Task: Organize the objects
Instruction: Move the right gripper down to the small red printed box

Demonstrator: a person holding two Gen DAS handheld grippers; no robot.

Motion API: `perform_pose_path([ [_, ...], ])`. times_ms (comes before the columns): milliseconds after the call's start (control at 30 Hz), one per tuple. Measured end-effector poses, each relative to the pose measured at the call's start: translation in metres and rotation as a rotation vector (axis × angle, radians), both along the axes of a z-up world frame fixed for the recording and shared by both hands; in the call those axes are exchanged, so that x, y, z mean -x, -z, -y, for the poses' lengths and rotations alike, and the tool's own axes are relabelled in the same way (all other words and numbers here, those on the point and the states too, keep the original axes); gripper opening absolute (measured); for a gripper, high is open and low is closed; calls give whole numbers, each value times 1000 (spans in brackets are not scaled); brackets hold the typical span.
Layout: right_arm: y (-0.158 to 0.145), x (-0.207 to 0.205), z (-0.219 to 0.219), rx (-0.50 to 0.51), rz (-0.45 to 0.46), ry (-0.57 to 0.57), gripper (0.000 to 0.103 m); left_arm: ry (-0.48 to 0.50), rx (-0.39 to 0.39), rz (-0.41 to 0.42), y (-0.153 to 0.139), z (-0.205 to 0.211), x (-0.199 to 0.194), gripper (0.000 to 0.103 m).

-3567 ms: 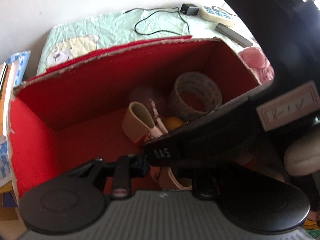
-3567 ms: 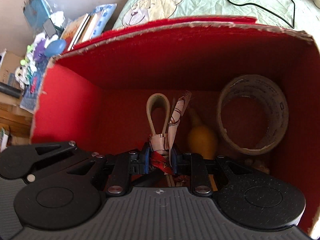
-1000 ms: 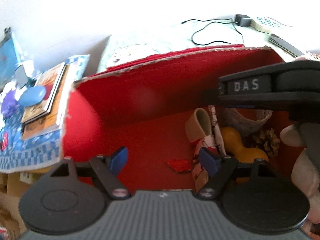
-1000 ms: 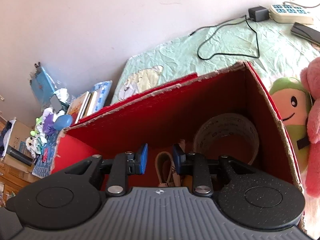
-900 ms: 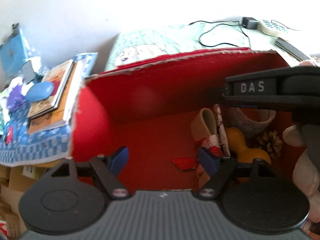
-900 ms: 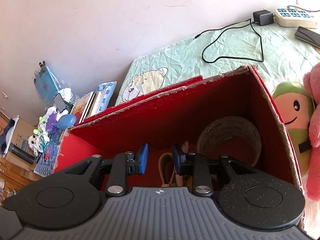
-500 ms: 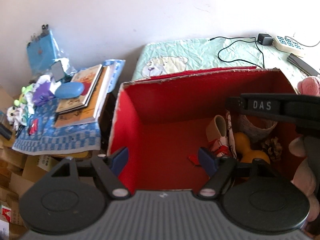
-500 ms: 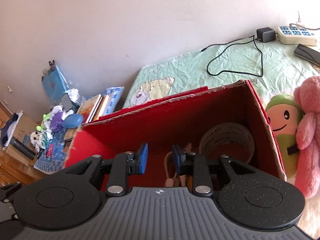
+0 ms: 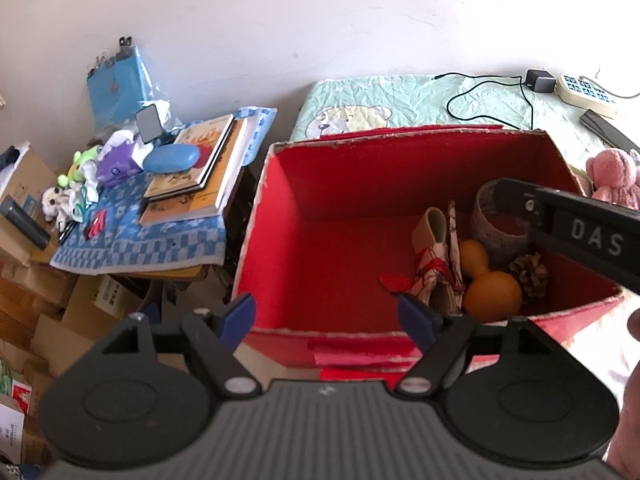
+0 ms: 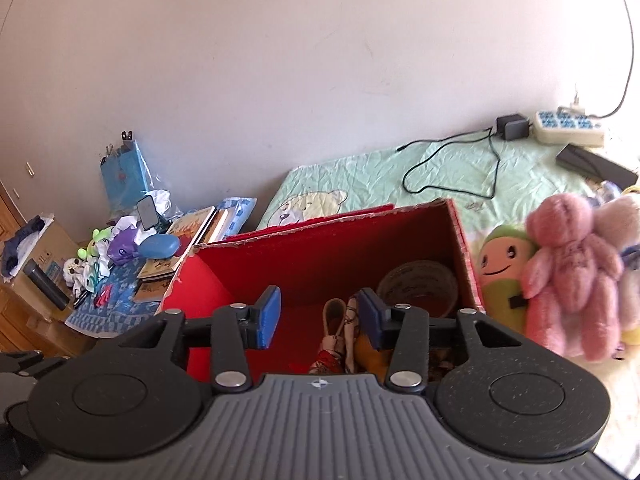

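Note:
An open red cardboard box [image 9: 344,184] [image 10: 320,248] stands on the bed. At its right end lie a folded patterned cloth piece with a beige loop [image 9: 434,252] [image 10: 338,332], an orange gourd [image 9: 490,284], a pine cone [image 9: 528,270] and a big roll of tape [image 9: 494,220] [image 10: 418,286]. My left gripper [image 9: 326,314] hangs open above the box's near rim with nothing in it. My right gripper [image 10: 318,316] is also open and empty, raised above the box; its black body crosses the left wrist view at the right.
Right of the box lie a green plush [image 10: 502,276] and a pink plush bear [image 10: 572,264]. A cable, charger and power strip [image 10: 568,126] rest on the green bedspread [image 10: 440,176]. Left of the bed a low table holds books [image 9: 196,168], a blue case and small toys.
Both grippers have pulled back and up out of the box. The right gripper let go of the cloth piece, which now lies in the box, and its jaws have widened. The left gripper opened.

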State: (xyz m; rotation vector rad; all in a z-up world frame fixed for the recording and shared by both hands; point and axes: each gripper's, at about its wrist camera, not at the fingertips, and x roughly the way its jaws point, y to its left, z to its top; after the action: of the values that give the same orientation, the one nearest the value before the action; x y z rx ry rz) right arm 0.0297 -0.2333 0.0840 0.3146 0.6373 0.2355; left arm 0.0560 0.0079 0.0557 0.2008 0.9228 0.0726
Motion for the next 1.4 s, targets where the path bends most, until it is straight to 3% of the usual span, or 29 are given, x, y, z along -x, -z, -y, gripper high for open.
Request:
perform_pose_path([
  [133,-3,16,2,50,6,-7,46,-18,4,2,-4,2,12,86],
  [600,12,51,18,18,-58,-62,46,-52,-1,-29,9,21,45,92],
  [1033,39,64,25,-55,-164,-66,46,-95,-36,-113,34,28,59,92],
  [1400,48,59,7,-71,-236,-79,46,-69,-54,-144,46,13,58,92],
])
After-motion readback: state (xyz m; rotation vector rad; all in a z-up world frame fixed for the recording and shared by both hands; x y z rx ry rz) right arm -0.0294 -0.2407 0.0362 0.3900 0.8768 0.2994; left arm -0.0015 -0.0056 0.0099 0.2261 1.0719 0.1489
